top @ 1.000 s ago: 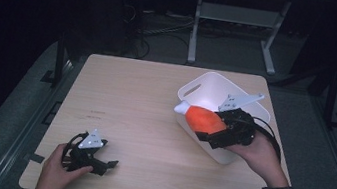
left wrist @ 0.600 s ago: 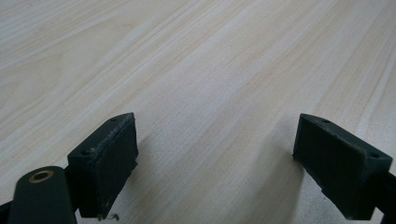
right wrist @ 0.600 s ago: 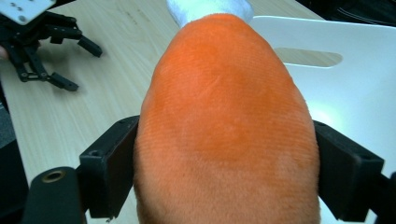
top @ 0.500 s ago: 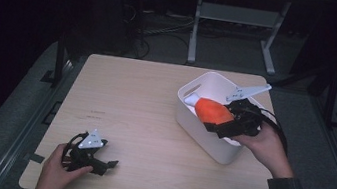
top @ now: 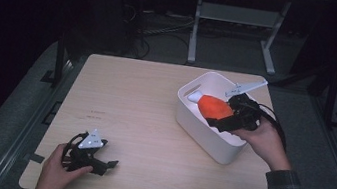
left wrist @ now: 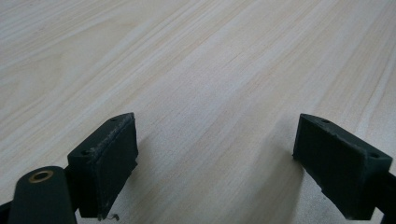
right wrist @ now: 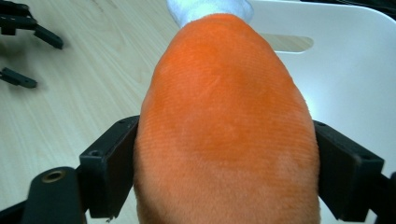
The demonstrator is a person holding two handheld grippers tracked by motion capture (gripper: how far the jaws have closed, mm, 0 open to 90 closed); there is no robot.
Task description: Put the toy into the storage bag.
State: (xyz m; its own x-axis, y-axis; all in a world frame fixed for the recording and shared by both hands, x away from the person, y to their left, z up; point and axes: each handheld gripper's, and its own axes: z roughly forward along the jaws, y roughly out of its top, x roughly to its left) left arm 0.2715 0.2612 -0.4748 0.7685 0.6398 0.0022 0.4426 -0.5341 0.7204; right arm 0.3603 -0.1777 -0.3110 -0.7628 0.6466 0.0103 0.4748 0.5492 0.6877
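- Right gripper [top: 223,119] is pinching an orange plush toy [top: 215,107] between both jaws; in the right gripper view the toy [right wrist: 226,126] is bulging past the pads on either side.
- The toy, with its white tip [top: 193,96], is hanging over the white bin [top: 201,132], inside the rim line but not yet released.
- Judgement: the placing appears nearly complete; lowering and letting go are remaining.
- Bin contents: nothing else is showing inside; the floor is partly hidden by the toy.
- Left gripper [top: 104,165] is resting near the table [top: 135,99] front edge, well apart from the bin, jaws spread, holding nothing.
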